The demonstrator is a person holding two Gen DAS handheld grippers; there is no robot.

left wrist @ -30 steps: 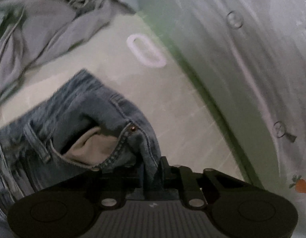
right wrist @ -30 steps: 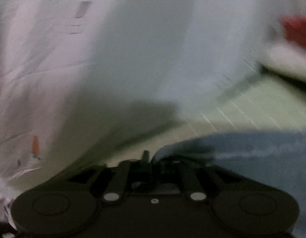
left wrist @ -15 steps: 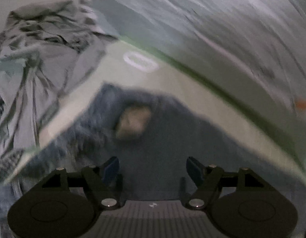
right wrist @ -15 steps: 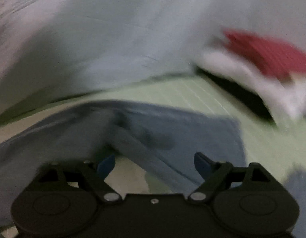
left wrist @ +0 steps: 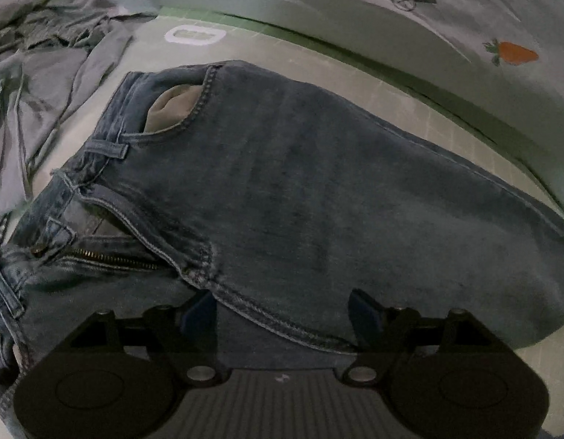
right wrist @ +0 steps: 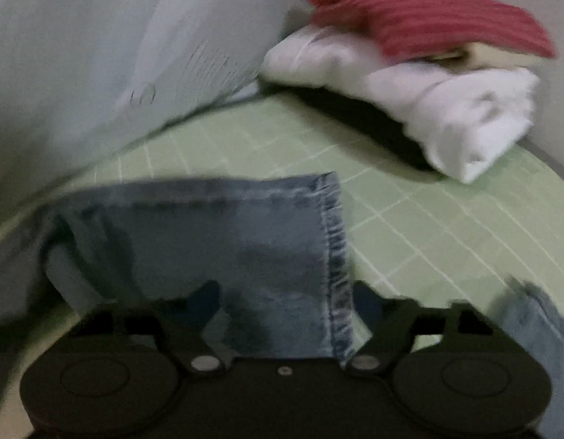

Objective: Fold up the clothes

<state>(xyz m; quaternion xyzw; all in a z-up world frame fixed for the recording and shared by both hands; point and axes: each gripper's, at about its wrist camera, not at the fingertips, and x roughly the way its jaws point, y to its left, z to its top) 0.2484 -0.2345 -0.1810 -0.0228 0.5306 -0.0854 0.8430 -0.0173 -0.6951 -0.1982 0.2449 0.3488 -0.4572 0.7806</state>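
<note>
The blue jeans point(left wrist: 300, 190) lay flat on the green gridded surface point(left wrist: 409, 106), filling the centre of the left wrist view. The waistband sat toward 10 o'clock, with a turned-out pocket lining point(left wrist: 172, 108) at 11 o'clock and the open brass zipper point(left wrist: 110, 258) at 8 o'clock. The leg ran off toward 3 o'clock.

The left gripper point(left wrist: 283, 316) stood over the crotch seam of the jeans at 6 o'clock. Its fingers point(left wrist: 196, 314) were spread apart, having just been opening. Denim lay between and beneath them, but the pads did not press on it.

A crumpled grey garment point(left wrist: 51, 73) lay at 10 o'clock, touching the surface just beside the waistband. A white oval marking point(left wrist: 194, 35) showed on the surface at 11 o'clock. A pale sheet printed with a carrot point(left wrist: 512, 53) ran along the far edge from 12 to 3 o'clock.

In the right wrist view, which was blurred, the hemmed leg end point(right wrist: 267, 241) of the jeans lay on the surface at centre, its stitched hem running from 12 toward 5 o'clock. The right gripper point(right wrist: 285, 305) stood over this leg end at 6 o'clock. Its fingers point(right wrist: 366, 301) were apart and had just been closing, one on each side of the hem. No clamping contact on the denim could be seen.

A stack of folded clothes sat at 1 o'clock, well apart from the leg end: a white garment point(right wrist: 446, 109) below and a red ribbed garment point(right wrist: 428, 18) on top. A second patch of denim point(right wrist: 541, 329) showed at 4 o'clock.
</note>
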